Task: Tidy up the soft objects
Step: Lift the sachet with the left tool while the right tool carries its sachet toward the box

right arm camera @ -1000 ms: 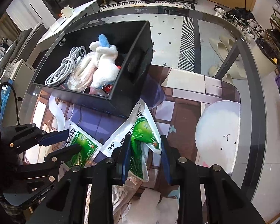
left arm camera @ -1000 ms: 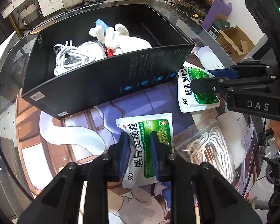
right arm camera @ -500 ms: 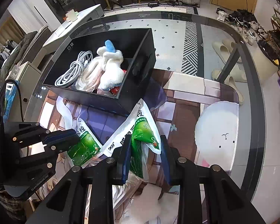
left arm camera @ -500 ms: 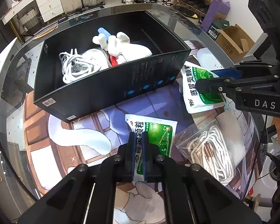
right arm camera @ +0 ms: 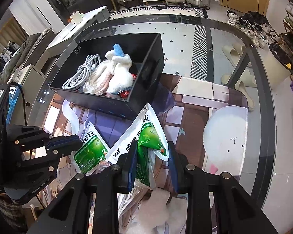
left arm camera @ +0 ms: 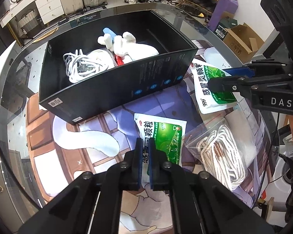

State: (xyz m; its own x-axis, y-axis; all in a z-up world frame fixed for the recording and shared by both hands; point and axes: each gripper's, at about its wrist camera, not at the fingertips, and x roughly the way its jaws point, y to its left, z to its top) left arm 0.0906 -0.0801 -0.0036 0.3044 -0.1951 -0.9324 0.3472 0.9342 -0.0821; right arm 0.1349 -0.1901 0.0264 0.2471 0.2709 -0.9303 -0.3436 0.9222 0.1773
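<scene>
My left gripper [left arm camera: 145,148] is shut on the near edge of a white-and-green medicine packet [left arm camera: 162,134], just in front of a black box [left arm camera: 115,85]. The box holds a white plush toy [left arm camera: 130,46], a white cable [left arm camera: 80,68] and a bagged cord. My right gripper [right arm camera: 151,152] is open around the crumpled end of a second green packet [right arm camera: 146,134], which leans toward the box [right arm camera: 111,103]; its jaws stand apart from it. The left gripper and its packet [right arm camera: 87,148] show at the left of the right wrist view.
A clear zip bag of white rope [left arm camera: 222,156] lies right of the left packet on a folded white cloth [left arm camera: 242,120]. A printed mat [left arm camera: 84,136] covers the glass table [right arm camera: 263,101]. Floor, slippers and shoes lie beyond the table edge.
My left gripper has closed on the near packet and both grippers have drawn back a little from the box. The right gripper stays open around its packet.
</scene>
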